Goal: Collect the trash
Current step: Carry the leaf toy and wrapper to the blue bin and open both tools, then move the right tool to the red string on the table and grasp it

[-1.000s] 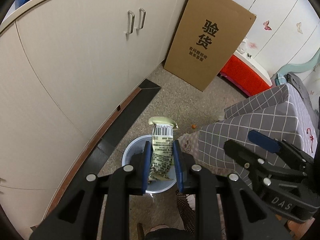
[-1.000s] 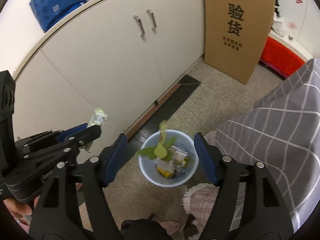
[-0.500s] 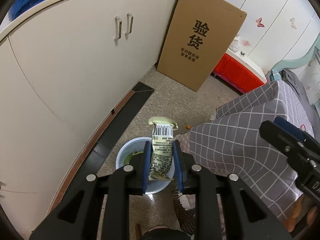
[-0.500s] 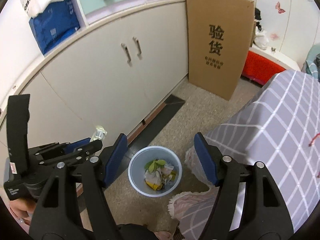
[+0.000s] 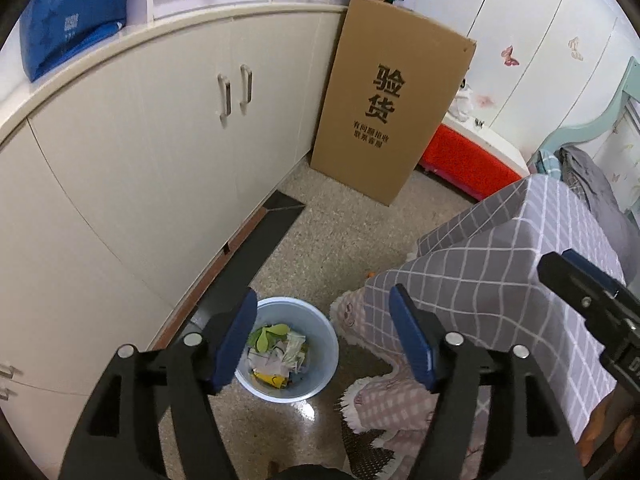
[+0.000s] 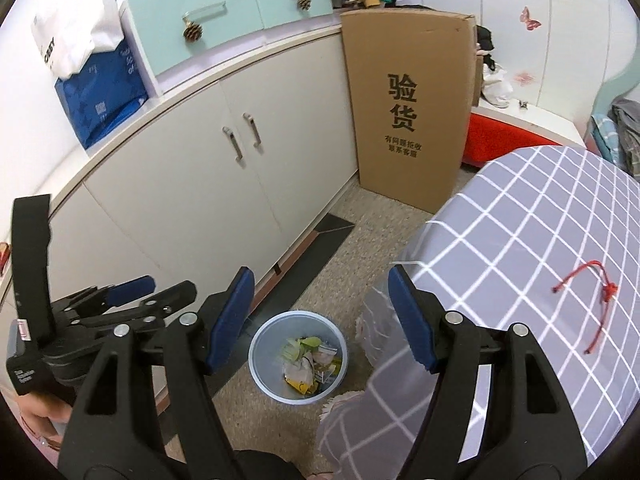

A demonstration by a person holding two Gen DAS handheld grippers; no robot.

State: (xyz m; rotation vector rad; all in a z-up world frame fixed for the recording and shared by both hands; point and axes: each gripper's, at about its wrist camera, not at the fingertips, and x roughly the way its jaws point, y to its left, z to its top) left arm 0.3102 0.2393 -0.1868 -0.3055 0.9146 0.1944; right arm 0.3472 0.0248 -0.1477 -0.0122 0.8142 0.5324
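A pale blue bin (image 5: 325, 376) stands on the floor, holding leaves, paper scraps and wrappers (image 5: 280, 356). High above it hangs my left gripper (image 5: 322, 292); its jaws are opening and nothing is between them. The right wrist view has the same bin (image 6: 259, 364) and its trash (image 6: 310, 364) below my right gripper (image 6: 320, 276), which is open and holds nothing. My left gripper (image 6: 132, 294) also shows at the left of that view, and my right gripper (image 5: 580, 280) at the right edge of the left wrist view. A red string (image 6: 596, 300) lies on the checked tablecloth (image 6: 540, 220).
Cream cabinets (image 5: 160, 152) run along the left of the bin. A tall cardboard box (image 5: 392, 108) leans at their far end, with a red box (image 5: 468, 160) beside it. The cloth-covered table (image 5: 500, 280) crowds the bin's right side. A blue bag (image 6: 100, 100) sits on the cabinet top.
My left jaws have spread apart and the green-and-white wrapper they held is gone from them. Both grippers have risen, so the bin looks smaller and lower.
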